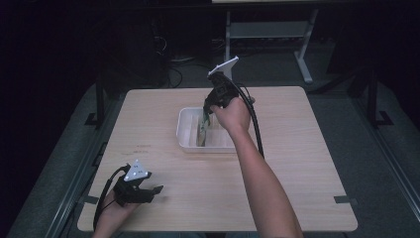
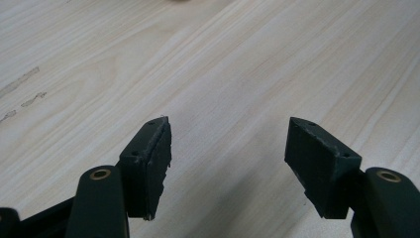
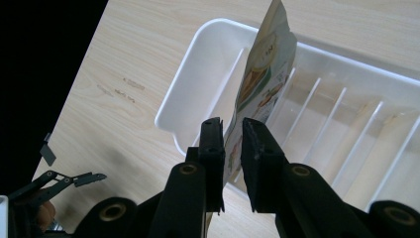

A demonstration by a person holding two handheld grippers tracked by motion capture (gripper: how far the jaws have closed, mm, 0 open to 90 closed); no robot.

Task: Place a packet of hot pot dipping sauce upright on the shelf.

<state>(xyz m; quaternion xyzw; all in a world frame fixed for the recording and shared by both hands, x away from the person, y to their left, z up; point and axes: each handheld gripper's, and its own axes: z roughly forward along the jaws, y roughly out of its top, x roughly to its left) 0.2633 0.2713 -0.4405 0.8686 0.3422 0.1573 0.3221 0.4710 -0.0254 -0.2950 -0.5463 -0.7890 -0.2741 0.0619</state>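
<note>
The right claw (image 3: 232, 148) is being eased apart around a printed packet (image 3: 262, 74) standing in the white divided tray (image 3: 208, 64); release is judged nearly complete. The left claw (image 2: 228, 163) is being rested apart, empty, on the desk (image 2: 223, 59).

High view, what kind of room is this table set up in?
Probably a lab or workshop recording station: a pale wooden table stands alone on grey floor in a dark room, a white metal desk frame behind it, and cabled hand-held tongs in use.
</note>
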